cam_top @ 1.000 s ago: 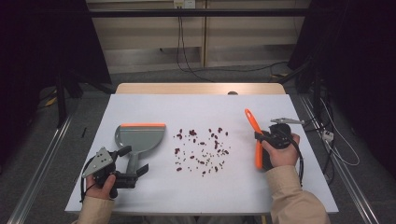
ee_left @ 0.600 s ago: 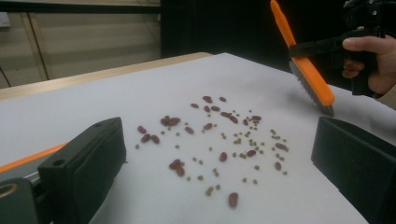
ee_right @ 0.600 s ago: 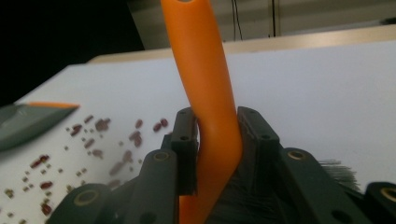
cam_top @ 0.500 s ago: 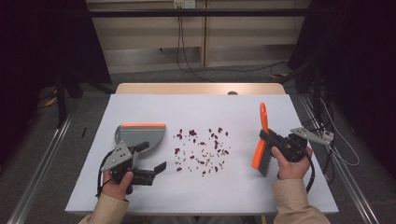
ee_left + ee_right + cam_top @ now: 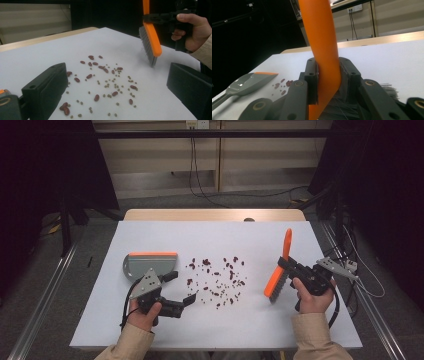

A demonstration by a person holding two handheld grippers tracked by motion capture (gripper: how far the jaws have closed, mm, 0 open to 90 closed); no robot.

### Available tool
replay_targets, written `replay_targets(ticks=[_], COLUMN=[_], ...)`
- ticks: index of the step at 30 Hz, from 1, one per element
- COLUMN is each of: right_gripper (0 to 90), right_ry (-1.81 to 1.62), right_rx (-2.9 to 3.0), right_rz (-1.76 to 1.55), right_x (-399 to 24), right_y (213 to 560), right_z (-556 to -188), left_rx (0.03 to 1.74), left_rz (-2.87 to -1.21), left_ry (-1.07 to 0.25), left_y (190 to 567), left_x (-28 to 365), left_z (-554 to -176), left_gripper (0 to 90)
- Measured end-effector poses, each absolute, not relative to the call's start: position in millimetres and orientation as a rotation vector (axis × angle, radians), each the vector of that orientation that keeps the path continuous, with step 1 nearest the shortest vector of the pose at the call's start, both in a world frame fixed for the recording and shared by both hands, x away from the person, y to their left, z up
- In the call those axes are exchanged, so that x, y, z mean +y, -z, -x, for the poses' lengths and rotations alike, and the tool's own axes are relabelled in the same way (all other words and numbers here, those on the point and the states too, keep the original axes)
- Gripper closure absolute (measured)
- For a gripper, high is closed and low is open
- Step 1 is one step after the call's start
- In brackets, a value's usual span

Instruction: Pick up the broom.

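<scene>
Orange brush (image 5: 279, 272) is clenched in the right tool (image 5: 295, 269), bristles down to sweep beans (image 5: 216, 277); left tool (image 5: 179, 289) gapes empty

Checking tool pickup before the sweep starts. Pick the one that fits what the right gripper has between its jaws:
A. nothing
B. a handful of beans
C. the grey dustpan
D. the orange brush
D: the right gripper is clamped on the handle of the orange brush, bristles hanging toward the table, while the dustpan lies apart on the table's left.
</scene>
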State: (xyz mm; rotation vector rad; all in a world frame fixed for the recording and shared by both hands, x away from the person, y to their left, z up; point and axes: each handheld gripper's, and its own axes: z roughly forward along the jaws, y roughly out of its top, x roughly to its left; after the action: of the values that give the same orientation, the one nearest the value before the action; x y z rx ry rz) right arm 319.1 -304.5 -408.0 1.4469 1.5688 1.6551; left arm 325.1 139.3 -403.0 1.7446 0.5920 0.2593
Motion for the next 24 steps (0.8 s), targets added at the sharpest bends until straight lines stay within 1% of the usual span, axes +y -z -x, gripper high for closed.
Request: replay_targets(ticks=[10,14,24], right_gripper=[70.9,70.9,70.9], right_ry=[-1.735,-1.749,-1.8], right_rx=[1.545,1.572,1.64], right_rz=[-1.403,-1.361,-1.294], right_x=[-297.6,-284.8,-243.0], right_y=[396.9,389.7,380.3], right_z=[-317.9,-319.3,-332.8], left_rx=[0.561,0.543,0.571], left_rz=[-1.751,-1.762,-1.777], left_ry=[-0.258,-0.238,-0.165], left_y=[401.7,402.2,406.9], left_x=[126.7,116.6,91.7], left_z=[-325.6,-326.8,-336.5], left_gripper=[3.3,3.4,6.5])
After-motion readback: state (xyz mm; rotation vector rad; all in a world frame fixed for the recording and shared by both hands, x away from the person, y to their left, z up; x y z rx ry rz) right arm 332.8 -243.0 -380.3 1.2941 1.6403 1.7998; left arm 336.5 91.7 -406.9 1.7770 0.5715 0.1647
